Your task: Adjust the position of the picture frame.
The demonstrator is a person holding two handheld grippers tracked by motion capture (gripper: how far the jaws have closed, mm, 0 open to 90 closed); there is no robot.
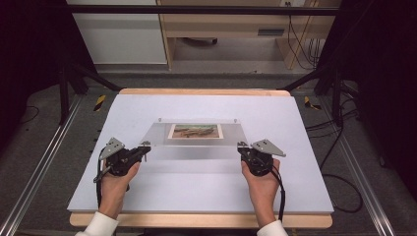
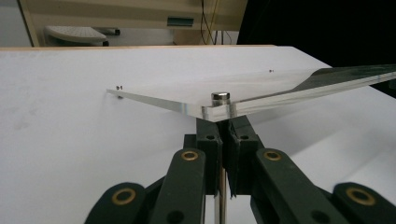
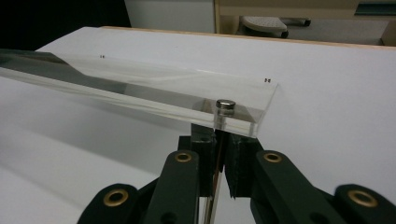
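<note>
A clear acrylic panel (image 1: 196, 143) with a small landscape picture (image 1: 195, 131) in its middle is held over the white mat (image 1: 196, 189). My left gripper (image 1: 145, 146) is shut on the thin metal post under the panel's near left corner, and my right gripper (image 1: 242, 147) on the post under the near right corner. In the left gripper view the left gripper (image 2: 224, 125) pinches the post below its round cap (image 2: 220, 96). In the right gripper view the right gripper (image 3: 219, 134) does the same below the other cap (image 3: 226, 104). The near edge is off the mat; whether the far edge touches it I cannot tell.
The mat lies on a wooden tabletop (image 1: 201, 92). Small screws (image 1: 160, 119) mark the panel's far corners. Black frame legs (image 1: 74, 73) and cables (image 1: 339, 142) flank the table. A wooden cabinet (image 1: 221, 29) stands behind it.
</note>
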